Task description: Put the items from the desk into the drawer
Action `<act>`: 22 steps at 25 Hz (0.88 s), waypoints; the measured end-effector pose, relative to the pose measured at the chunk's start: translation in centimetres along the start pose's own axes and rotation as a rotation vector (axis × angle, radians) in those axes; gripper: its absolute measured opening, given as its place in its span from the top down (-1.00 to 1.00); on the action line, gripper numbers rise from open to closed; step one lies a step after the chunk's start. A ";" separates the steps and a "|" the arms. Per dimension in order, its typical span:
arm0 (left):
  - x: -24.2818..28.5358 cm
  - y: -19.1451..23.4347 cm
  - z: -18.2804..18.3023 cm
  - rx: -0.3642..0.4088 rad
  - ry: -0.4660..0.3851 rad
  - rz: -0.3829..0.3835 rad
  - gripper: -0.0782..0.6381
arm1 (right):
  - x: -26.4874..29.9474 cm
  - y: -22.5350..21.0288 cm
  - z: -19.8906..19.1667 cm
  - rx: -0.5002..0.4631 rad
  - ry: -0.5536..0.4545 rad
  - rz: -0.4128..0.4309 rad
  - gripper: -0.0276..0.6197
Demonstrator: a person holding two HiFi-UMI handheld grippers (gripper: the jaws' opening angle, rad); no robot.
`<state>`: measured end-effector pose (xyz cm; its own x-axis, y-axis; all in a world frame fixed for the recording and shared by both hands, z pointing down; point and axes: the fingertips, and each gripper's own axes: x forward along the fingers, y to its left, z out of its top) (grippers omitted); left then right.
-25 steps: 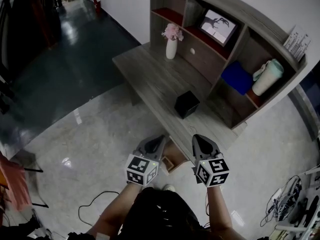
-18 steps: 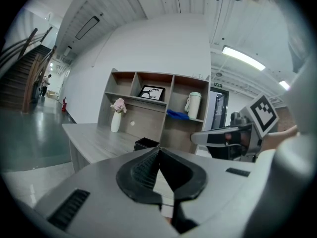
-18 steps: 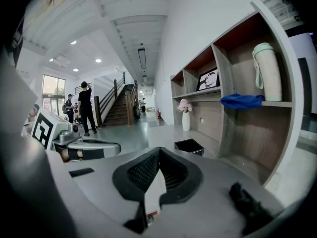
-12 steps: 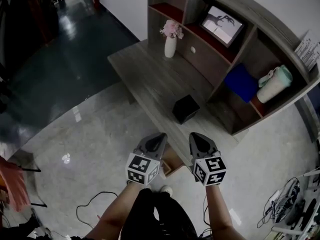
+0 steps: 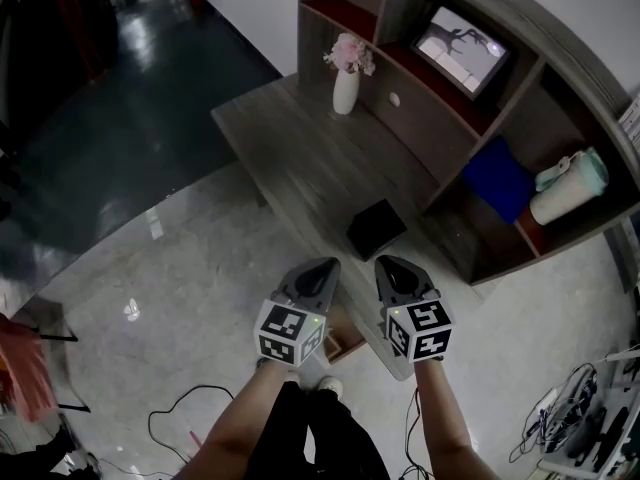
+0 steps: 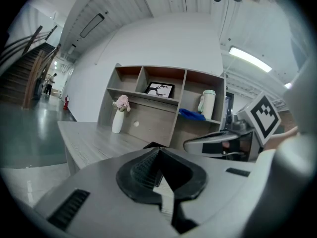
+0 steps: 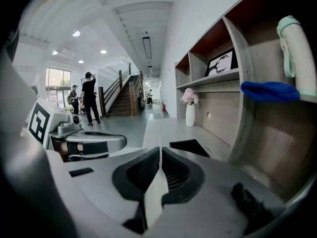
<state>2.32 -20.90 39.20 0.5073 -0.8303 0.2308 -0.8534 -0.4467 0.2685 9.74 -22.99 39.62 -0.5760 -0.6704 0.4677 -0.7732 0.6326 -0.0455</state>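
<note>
- Left gripper [image 6: 158, 151], 6 o'clock: jaws closed tip to tip, nothing between them.
- Black box [image 6: 153, 145], centre: one corner shows just above the jaw tips.
- Desk [image 6: 91, 140], 8 o'clock.
- Shelf unit [image 6: 148, 120], on the desk's far side: framed picture [image 6: 159, 89] at 12 o'clock, blue cloth [image 6: 192, 114] and pale flask [image 6: 208, 103] toward 2 o'clock.
- White vase [image 6: 118, 121] of pink flowers, 10 o'clock.
- Right gripper [image 6: 218, 144], 3 o'clock.

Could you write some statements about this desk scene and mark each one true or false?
1. A black box lies on the desk. True.
2. The white vase holds yellow blooms. False: its flowers are pink.
3. The right gripper grips the black box. False: its jaws are shut on nothing, short of the box.
4. A blue cloth lies on a shelf beside a pale bottle. True.
</note>
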 end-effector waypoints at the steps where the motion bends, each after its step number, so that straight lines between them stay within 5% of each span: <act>1: 0.3 0.3 -0.1 -0.004 0.001 0.003 0.76 | 0.5 -0.2 0.0 -0.006 0.011 0.007 0.87; 8: 2.0 1.7 -0.6 -0.012 0.011 0.005 0.76 | 3.7 -1.8 -0.9 -0.052 0.119 0.025 0.52; 22: 3.1 3.2 -1.7 -0.036 0.016 0.011 0.76 | 9.1 -2.6 -3.4 -0.237 0.376 0.017 0.45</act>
<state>1.31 -24.34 42.32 0.4996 -0.8297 0.2490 -0.8545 -0.4249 0.2989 7.45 -29.42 46.93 -0.4178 -0.4991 0.7592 -0.6568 0.7433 0.1271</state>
